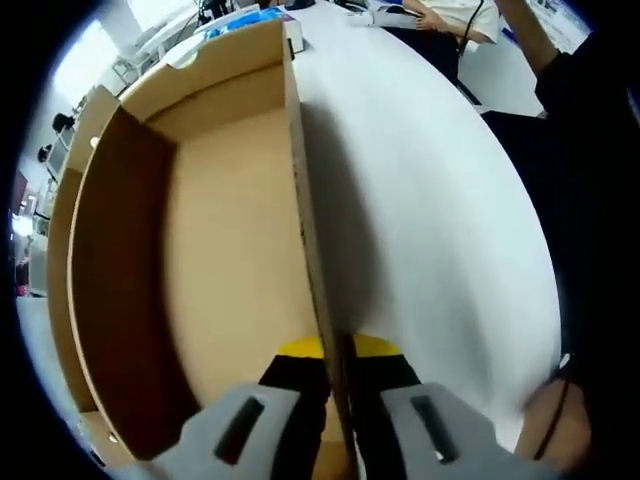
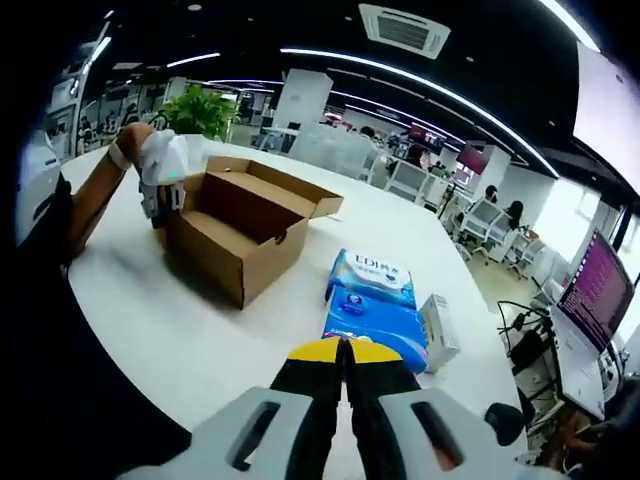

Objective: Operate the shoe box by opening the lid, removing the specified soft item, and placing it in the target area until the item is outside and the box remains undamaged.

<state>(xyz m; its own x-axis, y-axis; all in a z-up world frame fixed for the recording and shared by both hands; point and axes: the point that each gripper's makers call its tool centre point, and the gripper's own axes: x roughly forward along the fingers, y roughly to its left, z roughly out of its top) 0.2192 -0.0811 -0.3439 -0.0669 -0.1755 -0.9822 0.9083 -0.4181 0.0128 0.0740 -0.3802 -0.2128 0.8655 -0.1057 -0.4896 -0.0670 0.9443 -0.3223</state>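
Note:
The brown cardboard shoe box (image 1: 220,250) lies open, and its bare cardboard floor shows. My left gripper (image 1: 338,350) is shut on the box's right side wall (image 1: 305,220), with one jaw inside the box and one outside. In the right gripper view the same box (image 2: 235,245) stands on the white table with its lid (image 2: 300,190) folded back. The left gripper (image 2: 160,185), held by a hand, sits at the box's far left edge. My right gripper (image 2: 345,348) is shut on nothing, above the table. Two blue soft tissue packs (image 2: 375,325) lie just ahead of it, outside the box.
A small white carton (image 2: 438,330) lies right of the tissue packs. The white table (image 1: 430,200) curves away right of the box. A person's dark sleeve (image 1: 590,200) is at the right. Office desks, chairs and a plant (image 2: 200,110) stand beyond the table.

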